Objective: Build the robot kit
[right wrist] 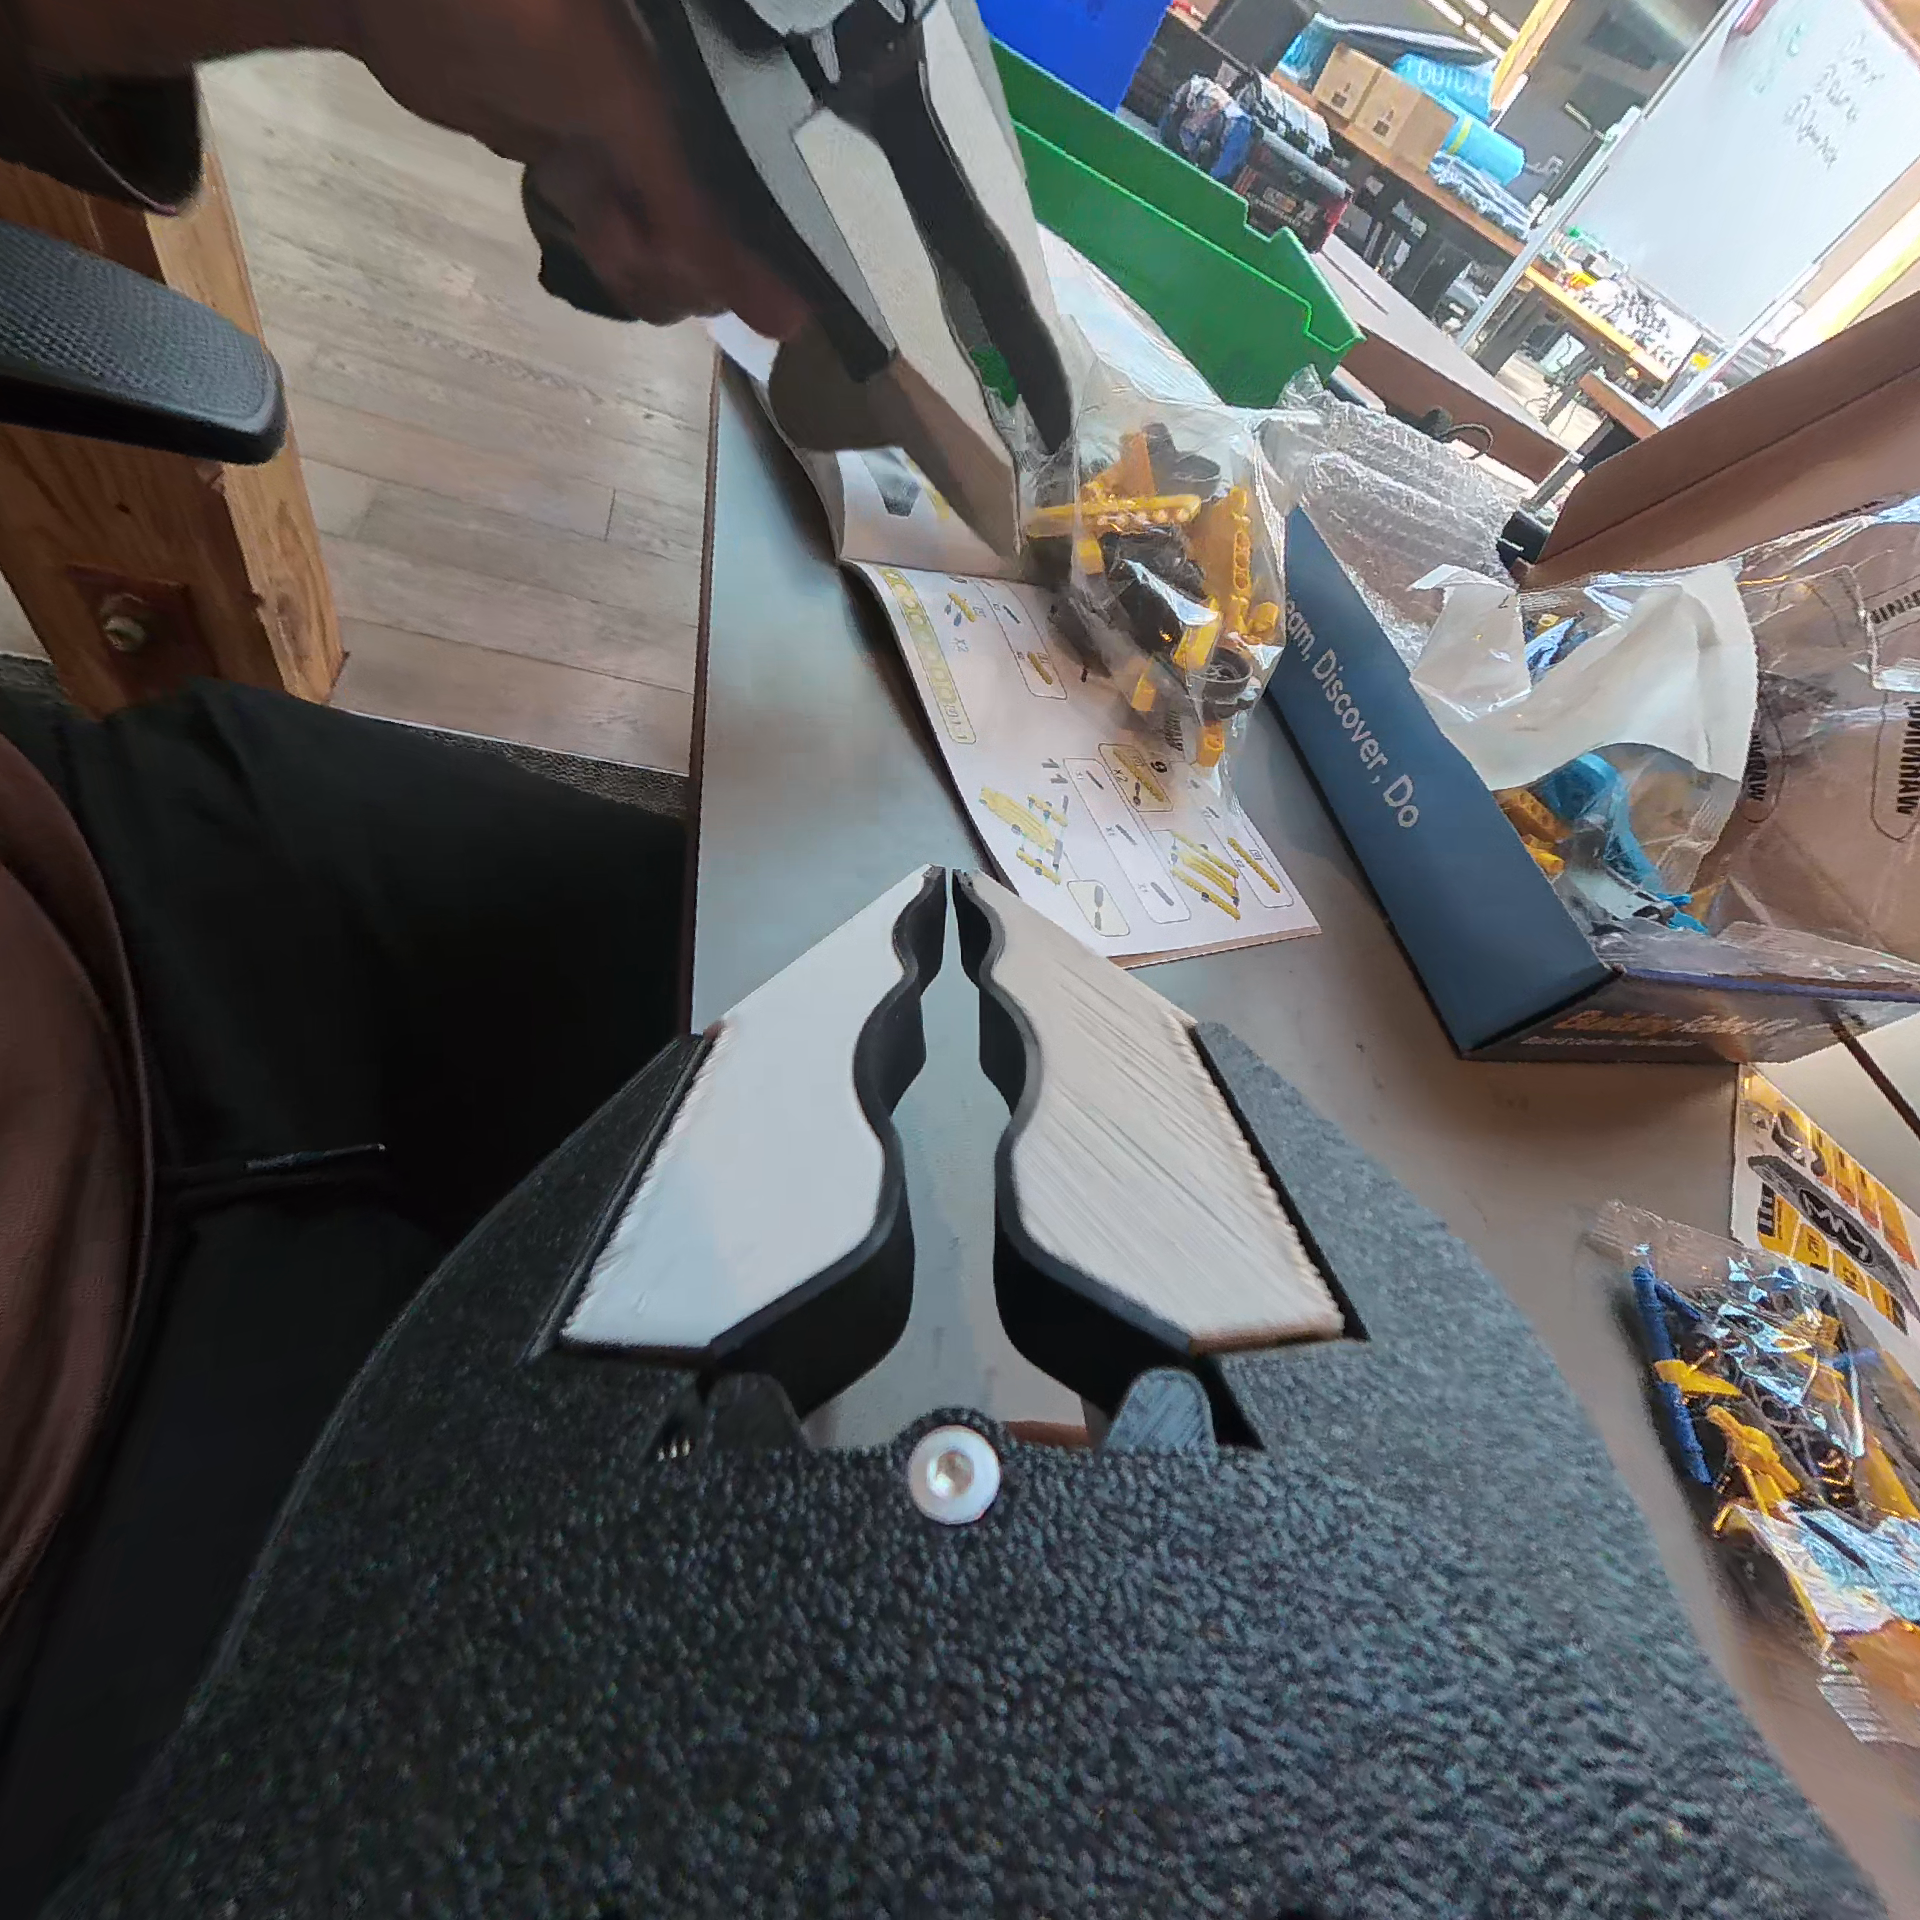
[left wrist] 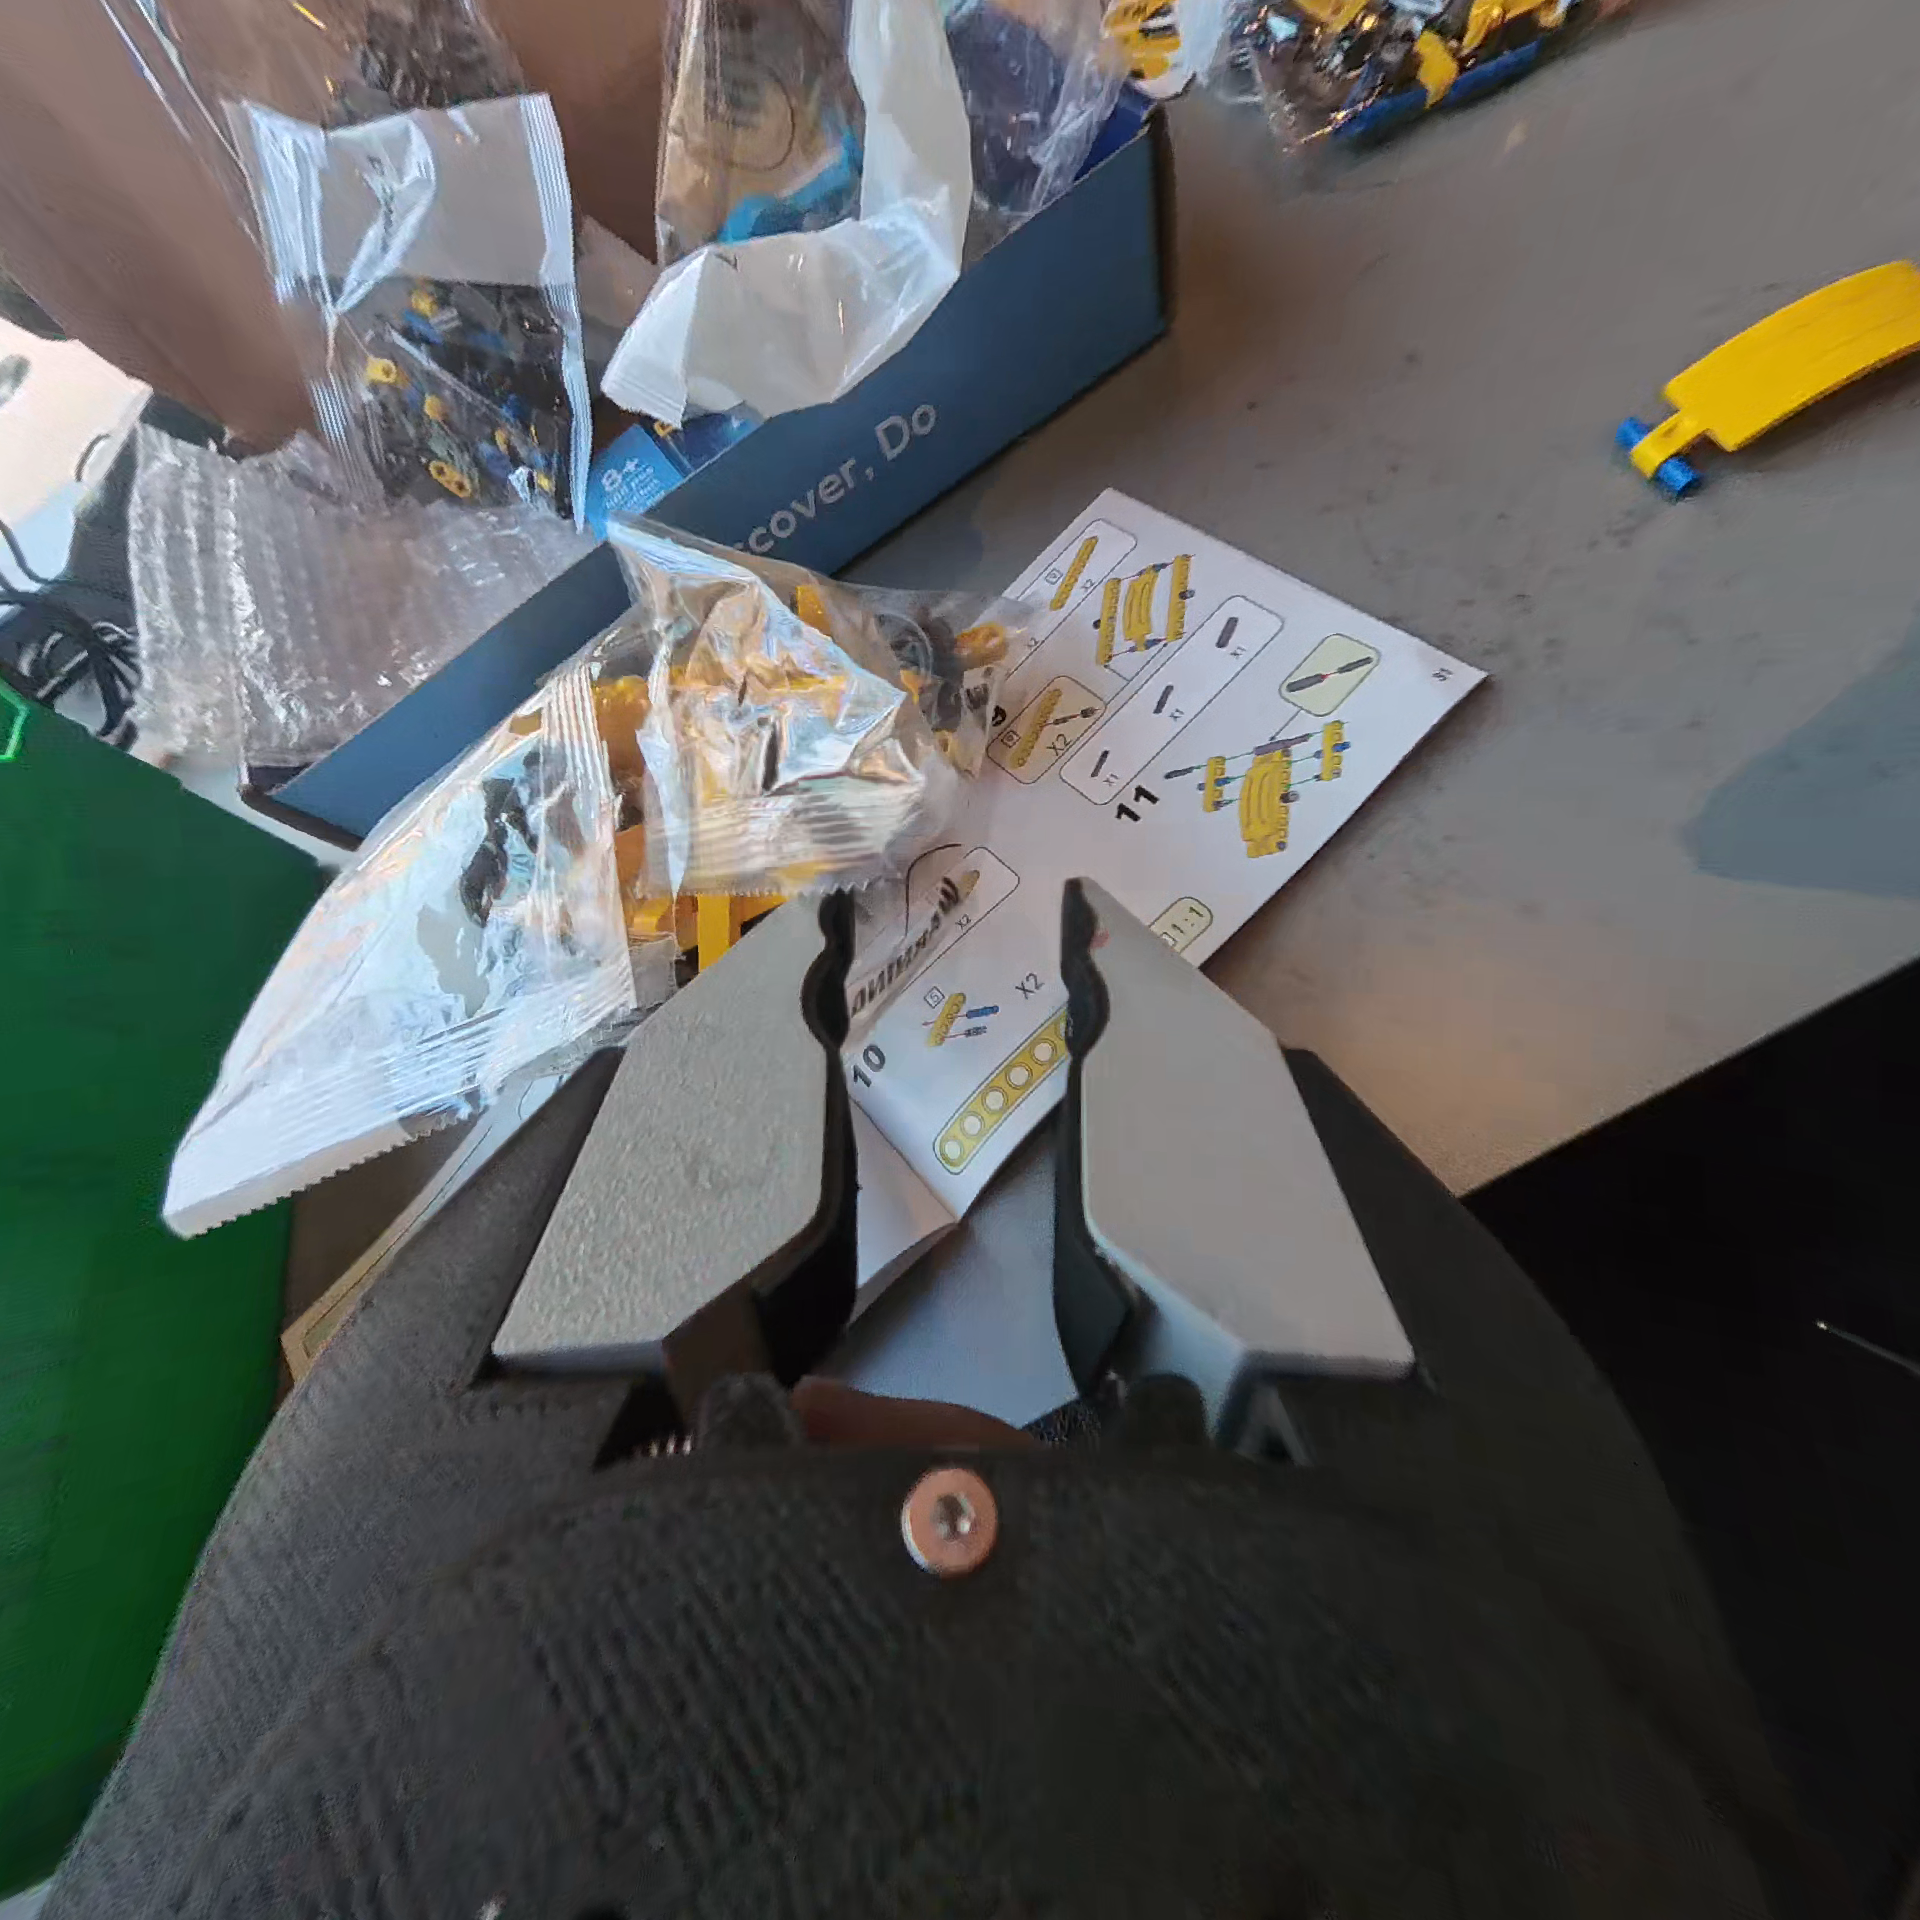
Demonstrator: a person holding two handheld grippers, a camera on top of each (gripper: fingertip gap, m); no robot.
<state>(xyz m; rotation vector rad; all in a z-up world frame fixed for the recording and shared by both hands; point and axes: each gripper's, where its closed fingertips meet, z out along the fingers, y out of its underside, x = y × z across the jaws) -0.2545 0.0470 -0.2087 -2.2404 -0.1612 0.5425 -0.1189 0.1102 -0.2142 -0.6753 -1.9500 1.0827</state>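
While your left gripper (left wrist: 951,914) hangs half-open over the instruction sheet (left wrist: 1226,748), just beside the parts bag (left wrist: 582,852), your right gripper (right wrist: 951,883) sits near-closed, empty.

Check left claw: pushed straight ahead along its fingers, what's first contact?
Likely the open instruction booklet, which shows in the gap of the open left claw; the clear bag of yellow parts lies just left. Depth unclear.

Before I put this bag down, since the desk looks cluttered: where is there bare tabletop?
Free: the grey table between the blue box, the instruction sheet and the yellow curved piece; also the strip by the right gripper, between sheet and desk edge. Crowded: around the left gripper, where the parts bag overlaps the sheet.
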